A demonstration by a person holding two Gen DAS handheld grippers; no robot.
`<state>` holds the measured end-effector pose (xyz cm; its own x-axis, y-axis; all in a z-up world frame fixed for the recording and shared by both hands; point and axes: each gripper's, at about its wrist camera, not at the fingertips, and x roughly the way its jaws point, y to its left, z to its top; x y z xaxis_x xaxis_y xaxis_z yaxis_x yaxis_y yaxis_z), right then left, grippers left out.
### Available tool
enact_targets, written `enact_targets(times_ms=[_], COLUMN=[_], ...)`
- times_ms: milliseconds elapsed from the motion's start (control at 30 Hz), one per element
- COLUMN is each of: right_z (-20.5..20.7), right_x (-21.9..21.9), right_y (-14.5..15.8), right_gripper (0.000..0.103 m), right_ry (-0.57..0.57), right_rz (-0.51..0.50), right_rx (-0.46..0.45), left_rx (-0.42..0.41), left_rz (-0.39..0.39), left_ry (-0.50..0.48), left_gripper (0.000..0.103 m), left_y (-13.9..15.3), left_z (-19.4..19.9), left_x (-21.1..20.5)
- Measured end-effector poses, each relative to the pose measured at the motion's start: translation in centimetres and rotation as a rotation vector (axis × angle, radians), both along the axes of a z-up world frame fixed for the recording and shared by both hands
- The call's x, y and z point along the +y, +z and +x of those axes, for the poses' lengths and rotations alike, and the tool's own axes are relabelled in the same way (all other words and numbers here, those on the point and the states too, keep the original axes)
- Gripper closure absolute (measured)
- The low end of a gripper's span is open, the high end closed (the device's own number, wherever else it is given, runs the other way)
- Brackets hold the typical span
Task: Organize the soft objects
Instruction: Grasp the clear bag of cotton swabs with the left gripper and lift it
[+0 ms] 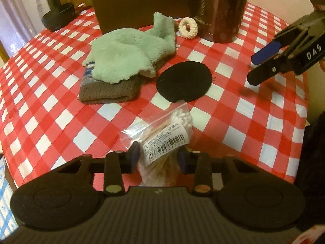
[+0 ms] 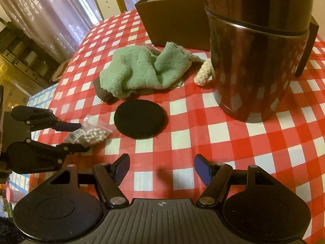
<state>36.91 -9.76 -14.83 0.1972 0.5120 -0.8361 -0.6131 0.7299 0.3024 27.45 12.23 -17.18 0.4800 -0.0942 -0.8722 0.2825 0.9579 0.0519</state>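
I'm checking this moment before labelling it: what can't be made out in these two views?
- Brown box interior: hidden by its own wall in both views.
- Knitted brown item: mostly covered by the green towel, so its kind is unclear.
- White woven ring: partly behind the metal canister in the right wrist view.
- Bag of cotton swabs label: print too small to read.

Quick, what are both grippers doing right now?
Left gripper: closed on the bag of cotton swabs, pads against both its sides.
Right gripper: open, holding nothing, over the checked tablecloth.
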Motion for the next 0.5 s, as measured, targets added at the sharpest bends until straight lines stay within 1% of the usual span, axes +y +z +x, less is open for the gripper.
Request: enact_targets(times_ms=[33, 167, 333, 500], right_z=[0.0, 0.0, -0.1, 0.4], right_x=[0.1, 0.9, 2.3, 4.2], right_y=[0.0, 0.1, 0.9, 2.0], right_gripper=[0.033, 0.033, 0.033, 0.033], right_ry=[0.005, 0.024, 0.07, 0.105], right_rz=[-0.001, -0.006, -0.002, 0.03], right_rx=[-0.002, -0.022, -0.093, -0.174], left_rx=[0.002, -0.009, -0.066, -0.126], left_rz=[-0.008, -0.055, -0.119, -0.149], left_ry=[0.011, 0.078, 0.18, 0.294], left_gripper=[0.073, 0.074, 0.075, 0.075], left_y=[0.1, 1.1, 3.4, 5.6], left_z=[0.0, -0.5, -1.0, -0.4], left_x=[0.2, 1.1, 2.8, 4.9])
